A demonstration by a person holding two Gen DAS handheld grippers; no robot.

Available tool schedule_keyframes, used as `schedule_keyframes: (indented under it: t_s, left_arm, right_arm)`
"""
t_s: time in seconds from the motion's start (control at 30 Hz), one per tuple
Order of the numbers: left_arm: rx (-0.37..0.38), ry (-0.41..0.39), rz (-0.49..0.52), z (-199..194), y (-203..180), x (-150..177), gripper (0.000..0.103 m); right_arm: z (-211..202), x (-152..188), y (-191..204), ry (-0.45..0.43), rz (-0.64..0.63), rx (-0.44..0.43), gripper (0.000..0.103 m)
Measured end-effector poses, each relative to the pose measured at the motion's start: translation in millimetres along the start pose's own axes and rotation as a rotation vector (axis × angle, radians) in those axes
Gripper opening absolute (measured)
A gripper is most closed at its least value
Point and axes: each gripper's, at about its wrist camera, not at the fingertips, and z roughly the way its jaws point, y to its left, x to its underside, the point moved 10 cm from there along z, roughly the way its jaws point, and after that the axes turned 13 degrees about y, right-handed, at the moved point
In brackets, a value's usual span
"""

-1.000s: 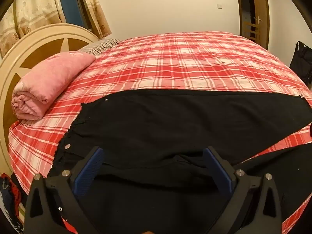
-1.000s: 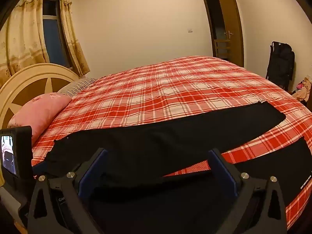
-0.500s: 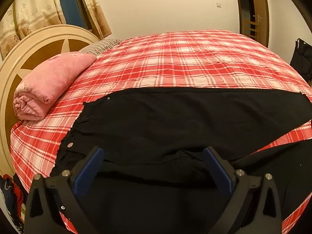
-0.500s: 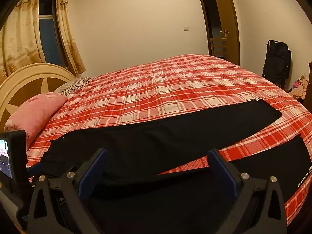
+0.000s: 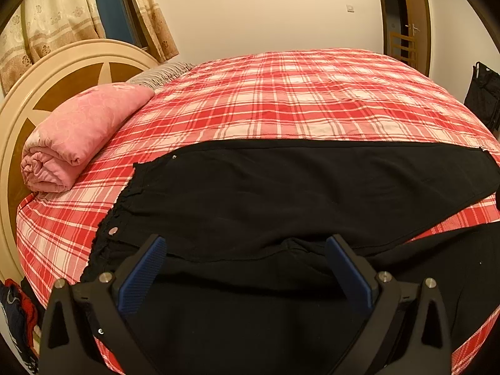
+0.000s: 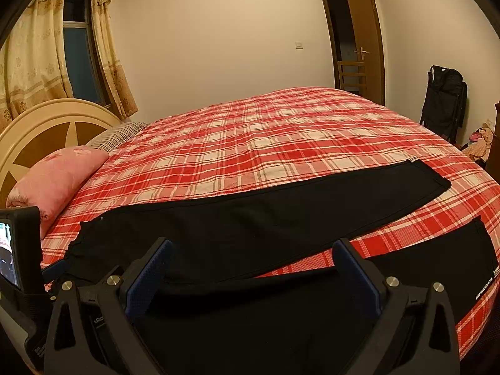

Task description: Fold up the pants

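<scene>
Compared with a second ago, both views have drawn back and risen a little. In the left wrist view the rolled pink quilt point(image 5: 81, 134) and the round headboard point(image 5: 18, 109) sit somewhat further right in the frame, and more of the red plaid bedspread point(image 5: 297, 100) shows at the near left corner. In the right wrist view the far leg's hem now lies further from the right edge, and more wall and window point(image 6: 79, 43) show above the bed. The black pants point(image 5: 297, 193) themselves lie as they did.

The pants are spread flat on the bed, waistband to the left near the quilt, legs running to the right. The far leg point(image 6: 281, 209) lies straight across the plaid; the near leg point(image 6: 437, 265) splays toward the near right edge, with a wedge of bedspread between the two.

The left gripper point(image 5: 243, 268) hovers over the crotch and seat area, its blue-padded fingers point(image 5: 142, 275) spread wide with nothing between them. The right gripper point(image 6: 250, 272) hovers over the near leg, its fingers point(image 6: 356, 278) likewise spread wide and empty. The back of the left gripper's unit, with a small screen point(image 6: 9, 253), shows at the left edge of the right wrist view.

A black folded stroller or bag point(image 6: 443, 103) stands by the far right wall beside the open door point(image 6: 362, 31). No containers are in view.
</scene>
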Motion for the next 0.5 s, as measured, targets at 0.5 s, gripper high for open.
schedule_keyframes:
  t_s: [0.5]
  left_arm:
    - [0.0, -0.001, 0.001, -0.5, -0.6, 0.4, 0.103]
  right_arm:
    - [0.6, 0.6, -0.8, 0.009, 0.002, 0.005, 0.102]
